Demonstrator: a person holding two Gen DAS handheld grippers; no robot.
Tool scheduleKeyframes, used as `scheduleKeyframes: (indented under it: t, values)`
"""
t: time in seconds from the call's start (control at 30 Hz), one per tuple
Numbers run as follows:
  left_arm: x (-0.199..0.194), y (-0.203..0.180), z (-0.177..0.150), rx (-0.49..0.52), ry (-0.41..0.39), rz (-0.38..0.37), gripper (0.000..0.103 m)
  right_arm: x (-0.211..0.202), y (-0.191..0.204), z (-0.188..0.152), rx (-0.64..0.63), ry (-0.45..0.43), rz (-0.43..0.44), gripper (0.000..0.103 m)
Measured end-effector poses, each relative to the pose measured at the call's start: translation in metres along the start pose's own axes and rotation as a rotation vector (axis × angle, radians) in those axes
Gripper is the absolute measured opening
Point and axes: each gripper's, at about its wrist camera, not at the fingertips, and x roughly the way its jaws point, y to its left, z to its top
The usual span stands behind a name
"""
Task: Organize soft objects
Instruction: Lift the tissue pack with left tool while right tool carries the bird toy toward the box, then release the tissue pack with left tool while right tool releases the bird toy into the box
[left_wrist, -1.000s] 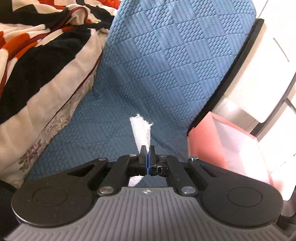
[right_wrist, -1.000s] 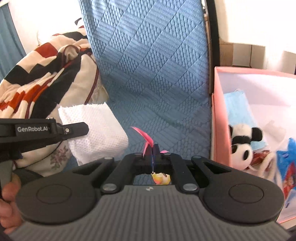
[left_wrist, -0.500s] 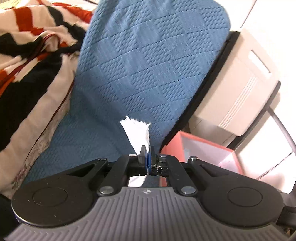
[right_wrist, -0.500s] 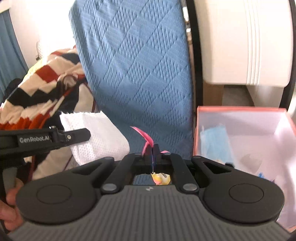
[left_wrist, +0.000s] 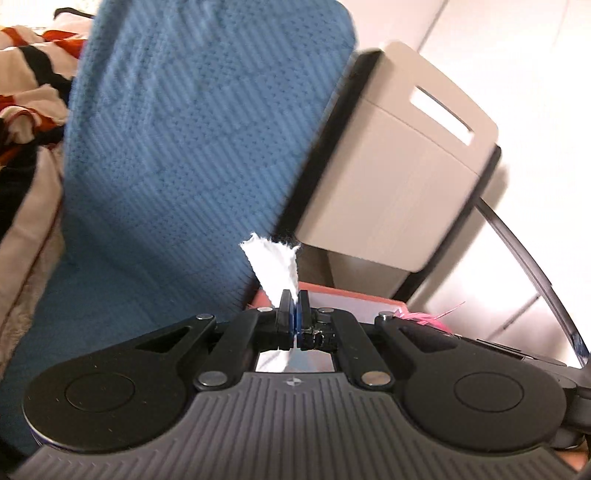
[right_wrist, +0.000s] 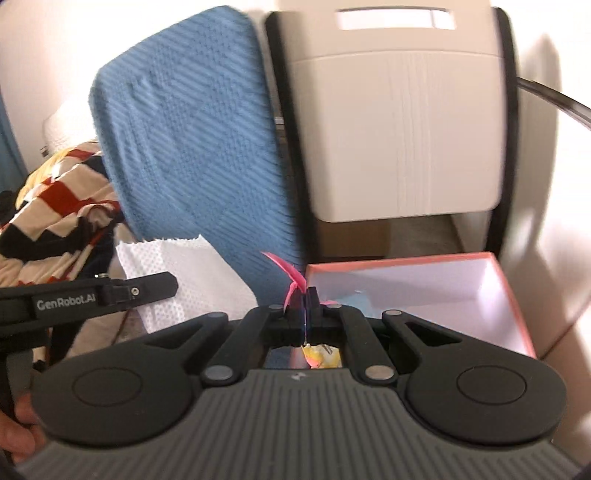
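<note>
My left gripper (left_wrist: 294, 295) is shut on a white textured cloth (left_wrist: 275, 260) whose corner sticks up above the jaws; the right wrist view shows the cloth (right_wrist: 177, 273) hanging beside the left gripper (right_wrist: 162, 286). My right gripper (right_wrist: 303, 293) is shut on a small item with a pink ribbon (right_wrist: 286, 271); a yellow and pink part (right_wrist: 317, 356) hangs below the jaws. A pink box (right_wrist: 511, 295) with a white inside stands low on the right, just beyond the right gripper. Its rim (left_wrist: 351, 291) shows behind the left jaws.
A blue quilted cushion (left_wrist: 192, 140) stands upright ahead of both grippers. A beige panel in a black frame (right_wrist: 399, 129) rises behind the box. A striped red, black and cream blanket (right_wrist: 55, 221) is heaped on the left. A hand (right_wrist: 18, 421) grips the left tool.
Both grippers have risen with their loads still clamped. The cushion's top edge and the beige panel have come into view, and the box has dropped lower in the right wrist view.
</note>
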Motion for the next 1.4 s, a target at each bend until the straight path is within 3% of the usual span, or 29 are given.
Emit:
scheduleKeyframes:
  t: [0.33, 0.53, 1.0, 1.03, 1.07, 1.13, 1.17, 1.2, 1.4]
  values:
    - [0.054, -0.051, -0.034, 0.056, 0.096, -0.041, 0.002, 0.001, -0.077, -0.030, 0.064, 0.056, -0.092, 0.005]
    - [0.088, -0.060, -0.059, 0.086, 0.152, -0.036, 0.002, 0.021, -0.111, -0.051, 0.101, 0.104, -0.127, 0.005]
    - [0.138, -0.067, -0.099, 0.147, 0.279, 0.009, 0.004, 0.056, -0.146, -0.091, 0.149, 0.218, -0.141, 0.008]
    - [0.139, -0.066, -0.100, 0.146, 0.293, 0.018, 0.013, 0.057, -0.148, -0.090, 0.157, 0.221, -0.135, 0.008]
    - [0.141, -0.065, -0.100, 0.142, 0.301, 0.024, 0.037, 0.057, -0.149, -0.089, 0.168, 0.221, -0.130, 0.010]
    - [0.140, -0.063, -0.098, 0.135, 0.297, 0.042, 0.072, 0.055, -0.150, -0.087, 0.170, 0.216, -0.137, 0.025]
    - [0.137, -0.063, -0.098, 0.138, 0.279, 0.044, 0.073, 0.053, -0.150, -0.086, 0.167, 0.212, -0.144, 0.041]
    - [0.133, -0.062, -0.096, 0.142, 0.259, 0.033, 0.073, 0.049, -0.149, -0.084, 0.161, 0.202, -0.152, 0.050]
    - [0.109, -0.066, -0.080, 0.166, 0.227, 0.023, 0.075, 0.023, -0.140, -0.064, 0.143, 0.134, -0.150, 0.048]
